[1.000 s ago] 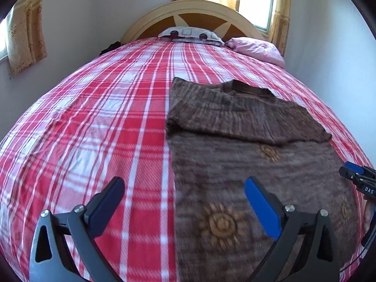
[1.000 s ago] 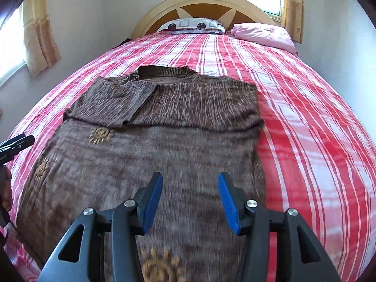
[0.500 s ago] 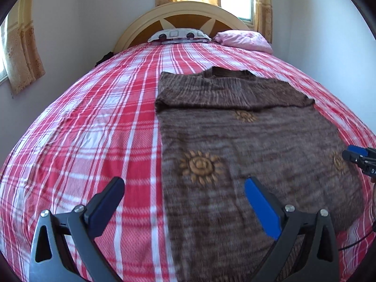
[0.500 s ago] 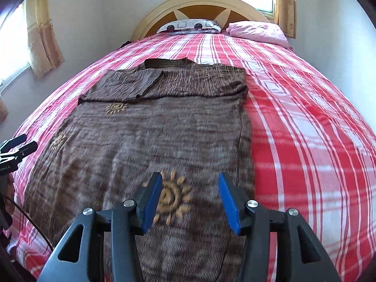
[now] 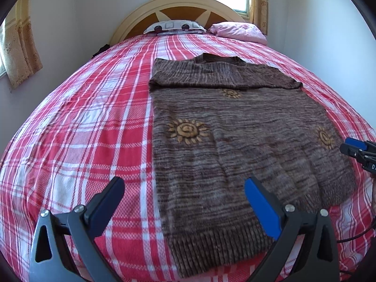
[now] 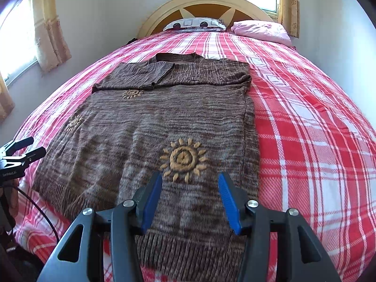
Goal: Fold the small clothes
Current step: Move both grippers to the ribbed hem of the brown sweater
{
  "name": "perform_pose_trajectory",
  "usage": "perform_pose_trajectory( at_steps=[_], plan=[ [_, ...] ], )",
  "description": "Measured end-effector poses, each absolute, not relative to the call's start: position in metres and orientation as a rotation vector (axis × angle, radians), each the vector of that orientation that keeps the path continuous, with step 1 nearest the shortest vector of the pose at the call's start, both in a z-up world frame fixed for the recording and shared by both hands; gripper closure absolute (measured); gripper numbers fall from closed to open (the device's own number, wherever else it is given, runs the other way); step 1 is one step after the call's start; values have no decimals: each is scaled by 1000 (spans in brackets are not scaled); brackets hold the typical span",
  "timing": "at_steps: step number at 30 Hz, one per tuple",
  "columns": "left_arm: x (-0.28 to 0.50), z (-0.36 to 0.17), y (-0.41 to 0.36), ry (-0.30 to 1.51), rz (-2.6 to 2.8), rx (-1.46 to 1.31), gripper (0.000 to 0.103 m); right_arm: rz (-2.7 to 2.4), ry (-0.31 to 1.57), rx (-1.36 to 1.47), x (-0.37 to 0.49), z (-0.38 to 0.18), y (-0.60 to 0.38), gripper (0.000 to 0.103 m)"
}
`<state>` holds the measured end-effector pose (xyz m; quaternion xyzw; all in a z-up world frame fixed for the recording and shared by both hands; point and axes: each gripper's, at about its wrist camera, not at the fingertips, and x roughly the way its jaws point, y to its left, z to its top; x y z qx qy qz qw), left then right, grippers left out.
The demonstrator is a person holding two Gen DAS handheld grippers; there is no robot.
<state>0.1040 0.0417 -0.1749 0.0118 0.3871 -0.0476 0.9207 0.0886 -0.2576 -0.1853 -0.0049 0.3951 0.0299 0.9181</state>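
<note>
A brown knitted sweater [image 5: 235, 141] [image 6: 164, 122] with orange sun motifs lies flat on the bed, sleeves folded across the chest near the collar, ribbed hem toward me. My left gripper [image 5: 185, 190] hovers open and wide above the sweater's lower left corner, nothing between its fingers. My right gripper [image 6: 189, 183] hangs open above the hem near the sweater's right side, just below a sun motif [image 6: 183, 159], holding nothing. Each gripper shows at the other view's edge: the right gripper [image 5: 359, 150] and the left gripper [image 6: 21, 152].
The bed carries a red and white plaid sheet [image 5: 82, 129] [image 6: 317, 129]. A patterned pillow [image 5: 174, 27] and a pink pillow [image 5: 237, 30] lie by the headboard [image 5: 181, 7]. Walls and curtained windows stand close on both sides. A black cable [image 6: 35, 202] hangs at the bed's near edge.
Both grippers have drawn back toward the foot of the bed, from over the sweater's middle to above its hem. Their openings look unchanged.
</note>
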Motion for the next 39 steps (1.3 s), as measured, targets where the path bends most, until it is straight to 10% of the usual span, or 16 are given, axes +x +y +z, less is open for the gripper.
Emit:
perform_pose_trajectory(
  at_steps=[39],
  plan=[
    [54,-215,65,935,-108,-168,7,62,873,117,29,-212,-286,51]
  ],
)
